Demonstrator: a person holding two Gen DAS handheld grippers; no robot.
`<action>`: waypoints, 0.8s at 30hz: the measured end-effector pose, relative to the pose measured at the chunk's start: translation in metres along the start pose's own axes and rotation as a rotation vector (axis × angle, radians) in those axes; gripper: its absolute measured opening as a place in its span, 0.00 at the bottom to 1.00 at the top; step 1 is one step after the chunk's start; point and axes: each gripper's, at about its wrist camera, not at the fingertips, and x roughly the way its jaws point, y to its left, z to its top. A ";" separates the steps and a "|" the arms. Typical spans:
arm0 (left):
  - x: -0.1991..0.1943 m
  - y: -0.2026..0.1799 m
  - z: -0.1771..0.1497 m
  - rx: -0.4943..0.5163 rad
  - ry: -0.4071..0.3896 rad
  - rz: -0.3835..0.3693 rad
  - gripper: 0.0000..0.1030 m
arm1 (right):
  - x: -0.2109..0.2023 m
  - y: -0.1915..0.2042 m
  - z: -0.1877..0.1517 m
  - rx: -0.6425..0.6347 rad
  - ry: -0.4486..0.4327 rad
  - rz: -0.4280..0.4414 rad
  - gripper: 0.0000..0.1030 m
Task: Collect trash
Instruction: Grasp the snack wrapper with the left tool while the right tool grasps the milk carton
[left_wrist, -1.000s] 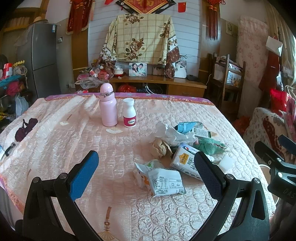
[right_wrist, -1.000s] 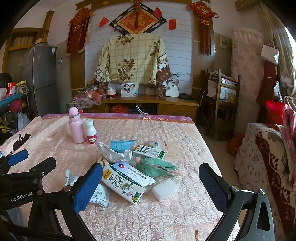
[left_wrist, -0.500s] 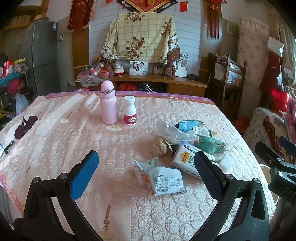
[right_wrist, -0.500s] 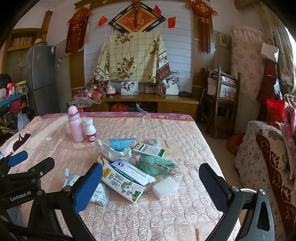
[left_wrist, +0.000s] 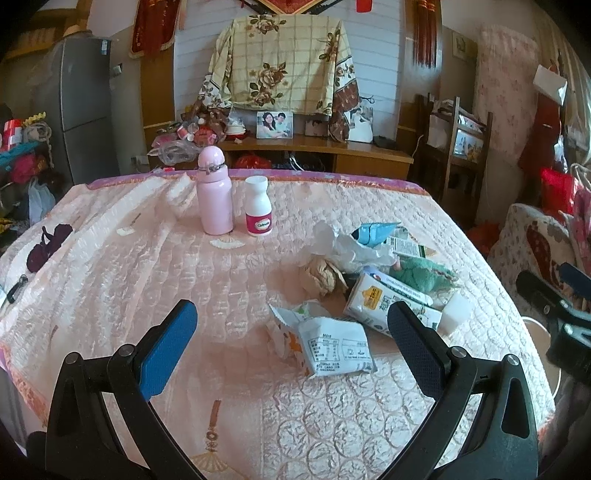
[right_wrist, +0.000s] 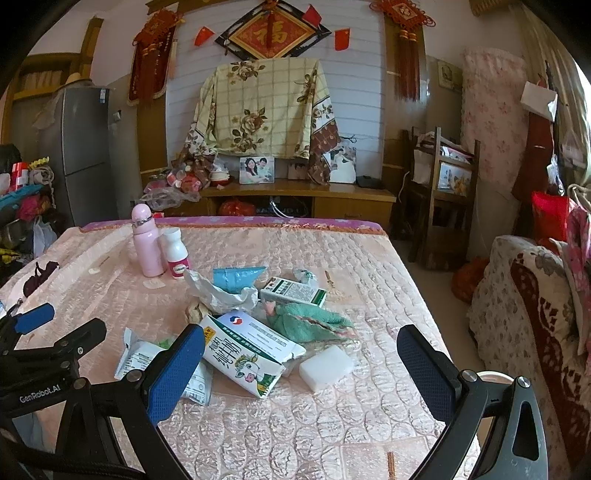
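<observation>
A heap of trash lies on the pink quilted table (left_wrist: 110, 266): a white snack wrapper (left_wrist: 332, 349), a milk carton (right_wrist: 251, 356), crumpled brown paper (left_wrist: 321, 275), white plastic film (right_wrist: 221, 295), a blue packet (right_wrist: 238, 275), a green-white box (right_wrist: 293, 291), a green cloth (right_wrist: 310, 321) and a white block (right_wrist: 325, 367). My left gripper (left_wrist: 291, 350) is open and empty, just short of the wrapper. My right gripper (right_wrist: 301, 373) is open and empty, in front of the carton and block.
A pink bottle (left_wrist: 215, 195) and a white pill bottle (left_wrist: 258, 212) stand upright at the back of the table. A dark hair tie (left_wrist: 46, 247) lies at the left edge. A patterned sofa (right_wrist: 532, 314) is to the right, a wooden cabinet (right_wrist: 295, 199) behind.
Both grippers have shifted very slightly; the scene sits a touch lower in the left view. Nothing on the table has moved and both stay open.
</observation>
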 end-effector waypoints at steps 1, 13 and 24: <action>0.001 0.001 -0.001 0.004 0.005 -0.002 0.99 | 0.001 -0.001 0.000 0.002 0.002 0.000 1.00; 0.021 0.003 -0.019 0.029 0.083 -0.022 0.99 | 0.011 -0.012 -0.008 0.011 0.044 -0.008 1.00; 0.045 0.009 -0.027 0.019 0.148 -0.044 0.99 | 0.034 -0.007 -0.023 -0.001 0.119 0.085 1.00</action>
